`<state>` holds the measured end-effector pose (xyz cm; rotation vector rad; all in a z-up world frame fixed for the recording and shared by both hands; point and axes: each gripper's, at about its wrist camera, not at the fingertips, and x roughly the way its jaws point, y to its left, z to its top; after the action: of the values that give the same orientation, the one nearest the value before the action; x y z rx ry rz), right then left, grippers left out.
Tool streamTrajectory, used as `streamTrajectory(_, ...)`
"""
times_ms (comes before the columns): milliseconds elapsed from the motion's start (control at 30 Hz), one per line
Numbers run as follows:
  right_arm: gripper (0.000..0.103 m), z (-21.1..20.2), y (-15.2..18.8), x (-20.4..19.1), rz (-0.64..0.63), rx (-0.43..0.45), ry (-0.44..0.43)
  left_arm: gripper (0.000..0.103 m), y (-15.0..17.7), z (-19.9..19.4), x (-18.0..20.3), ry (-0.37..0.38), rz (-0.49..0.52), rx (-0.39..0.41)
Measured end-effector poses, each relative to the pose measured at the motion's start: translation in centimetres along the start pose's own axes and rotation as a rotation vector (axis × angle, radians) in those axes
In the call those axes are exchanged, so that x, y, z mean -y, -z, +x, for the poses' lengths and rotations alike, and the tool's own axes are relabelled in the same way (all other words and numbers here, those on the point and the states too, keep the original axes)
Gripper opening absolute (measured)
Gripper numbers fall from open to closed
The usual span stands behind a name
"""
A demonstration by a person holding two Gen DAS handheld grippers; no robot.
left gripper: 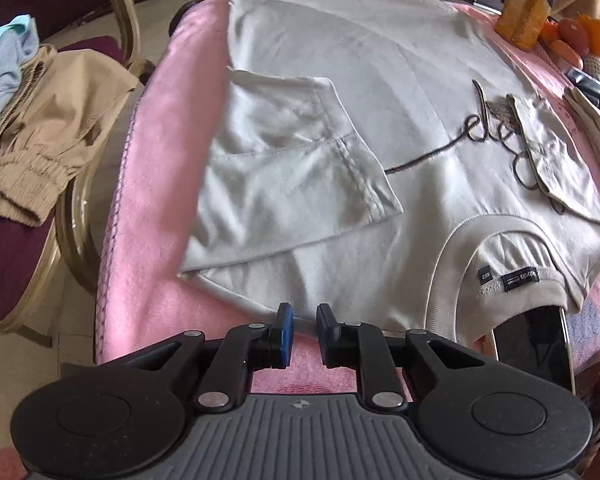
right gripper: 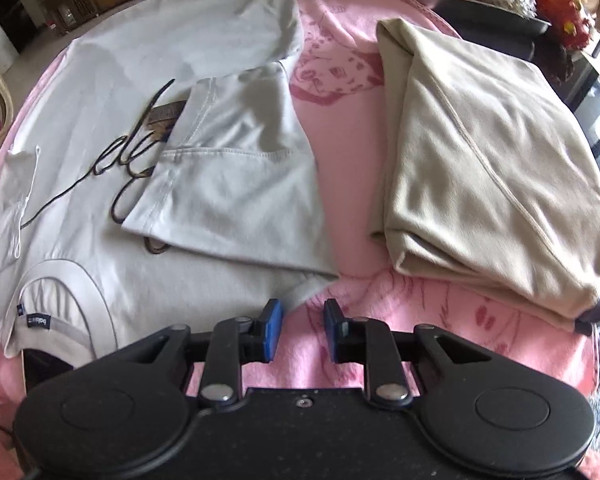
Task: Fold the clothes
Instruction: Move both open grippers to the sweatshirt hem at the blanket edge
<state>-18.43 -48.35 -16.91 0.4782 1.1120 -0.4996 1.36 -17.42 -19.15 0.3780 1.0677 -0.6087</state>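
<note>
A pale grey T-shirt with dark script lettering lies flat on the pink blanket, its collar toward me. Both sleeves are folded in over the chest: one sleeve on the left, the other sleeve on the right. My left gripper hovers open just short of the shirt's near shoulder edge, holding nothing. Beside the other shoulder corner my right gripper stands open over the blanket, empty too.
A folded beige garment lies on the blanket to the right of the shirt. Tan trousers and a light blue cloth rest on a chair to the left. A fruit tray and a yellow container stand at the far side. A phone lies under the collar.
</note>
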Motion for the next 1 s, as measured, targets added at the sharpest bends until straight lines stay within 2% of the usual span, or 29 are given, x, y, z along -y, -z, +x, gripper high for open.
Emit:
streamTrajectory(167, 0.023, -3.5, -1.5, -0.2, 0.022, 0.087, -0.081, 0.02, -2.6, -3.0, -1.1, -0.015, -0.042, 0.084)
streamTrajectory(233, 0.025, -5.8, -3.2, -0.5, 0.018, 0.144, -0.115, 0.026, -4.1, -4.5, -1.6, -0.024, -0.059, 0.125)
streamTrajectory(267, 0.03, -6.9, -4.2, -0.7, 0.018, 0.175, -0.132, 0.034, -4.8, -5.2, -1.8, -0.028, -0.068, 0.146)
streamTrajectory(300, 0.033, -8.0, -5.1, -1.0, 0.018, 0.205, -0.148, 0.038, -5.6, -6.0, -2.0, -0.032, -0.077, 0.167)
streamTrajectory(333, 0.04, -8.9, -6.2, -1.2, 0.016, 0.239, -0.157, 0.038, -6.3, -6.7, -2.2, -0.036, -0.086, 0.187)
streamTrajectory(400, 0.041, -10.6, -8.4, -1.7, 0.01, 0.305, -0.164, 0.039, -8.0, -7.9, -2.7, -0.043, -0.106, 0.222)
streamTrajectory(533, 0.047, -11.8, -12.1, -3.1, 0.008, 0.381, -0.167, 0.046, -12.0, -7.5, -3.3, -0.088, -0.129, 0.237)
streamTrajectory(700, 0.053, -9.9, -16.5, -4.7, -0.01, 0.437, -0.156, 0.048, -16.4, -4.1, -4.1, -0.113, -0.156, 0.215)
streamTrajectory(767, 0.061, -8.4, -18.5, -5.1, -0.009, 0.455, -0.16, 0.048, -18.4, -2.2, -5.1, -0.106, -0.185, 0.218)
streamTrajectory(833, 0.061, -6.3, -20.6, -5.4, -0.006, 0.459, -0.153, 0.039, -20.4, 0.1, -6.0, -0.105, -0.208, 0.218)
streamTrajectory(867, 0.061, -5.1, -21.6, -5.6, -0.004, 0.456, -0.144, 0.03, -21.2, 1.4, -6.5, -0.096, -0.226, 0.207)
streamTrajectory(900, 0.056, -3.9, -22.5, -5.7, -0.003, 0.452, -0.135, 0.026, -22.1, 2.8, -7.0, -0.082, -0.248, 0.194)
streamTrajectory(933, 0.053, -2.5, -23.6, -5.9, -0.007, 0.453, -0.112, 0.026, -23.0, 4.2, -7.4, -0.074, -0.268, 0.184)
streamTrajectory(1000, 0.033, -0.4, -25.1, -6.1, -0.013, 0.462, -0.072, 0.026, -24.8, 6.3, -7.7, -0.078, -0.272, 0.184)
